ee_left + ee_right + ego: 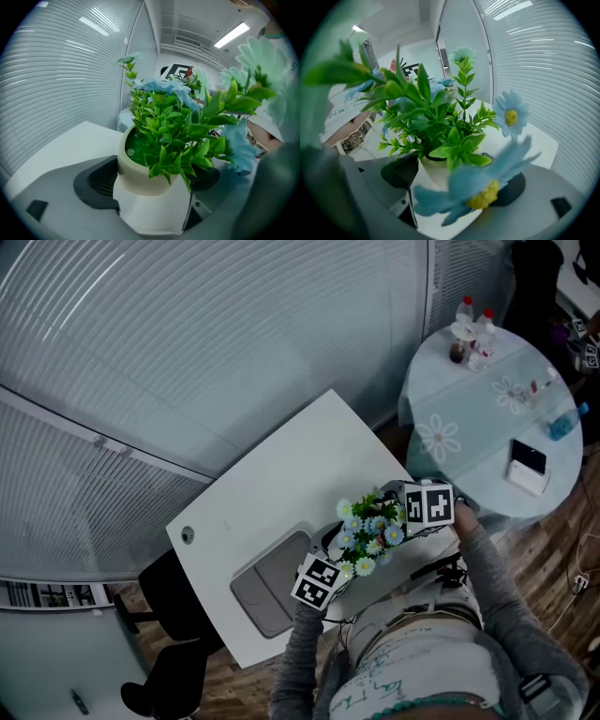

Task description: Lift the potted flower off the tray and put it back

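Firmly clamped: left gripper (152, 192) with both jaws pressed to the white pot of the potted flower (370, 531); right gripper (454, 187) seemingly closed on it from the opposite side, far pad masked by a blurred blue bloom. Off the grey tray (267, 596), just to its right, over the near part of the white table (281, 465); height above it not readable. Probably lift done, return pending: calls for a level carry leftward, then a slow, upright lowering onto the tray before easing the jaws. Jaw contact legible only in the gripper views; tray and offset from it only in the head view, grip there buried under foliage.
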Motion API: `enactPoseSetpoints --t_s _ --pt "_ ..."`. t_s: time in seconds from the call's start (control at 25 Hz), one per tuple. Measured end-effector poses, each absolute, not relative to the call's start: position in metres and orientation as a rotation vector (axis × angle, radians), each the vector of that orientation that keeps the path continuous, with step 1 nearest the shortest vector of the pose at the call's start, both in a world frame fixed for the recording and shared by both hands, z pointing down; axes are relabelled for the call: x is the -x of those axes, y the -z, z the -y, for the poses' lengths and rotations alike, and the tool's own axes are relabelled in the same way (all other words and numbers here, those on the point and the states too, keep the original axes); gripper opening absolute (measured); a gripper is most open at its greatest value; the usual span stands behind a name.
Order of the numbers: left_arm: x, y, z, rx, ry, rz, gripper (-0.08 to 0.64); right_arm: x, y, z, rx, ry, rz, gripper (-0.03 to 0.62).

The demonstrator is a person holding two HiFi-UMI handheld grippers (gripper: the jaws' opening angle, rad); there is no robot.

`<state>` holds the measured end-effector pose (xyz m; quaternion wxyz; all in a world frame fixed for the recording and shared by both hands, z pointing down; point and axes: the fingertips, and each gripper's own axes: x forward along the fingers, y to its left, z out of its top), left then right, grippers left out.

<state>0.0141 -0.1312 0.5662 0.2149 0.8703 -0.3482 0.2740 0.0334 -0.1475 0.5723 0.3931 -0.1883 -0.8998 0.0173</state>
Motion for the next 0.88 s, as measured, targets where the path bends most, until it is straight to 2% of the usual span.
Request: enactPoseSetpoints --t_s 0.88 --pt "-0.015 -0.619 0.129 -2.392 -0.789 0.957 0.442 -0.035 -0.622 0.141 0.505 -0.061 2.234 0.397"
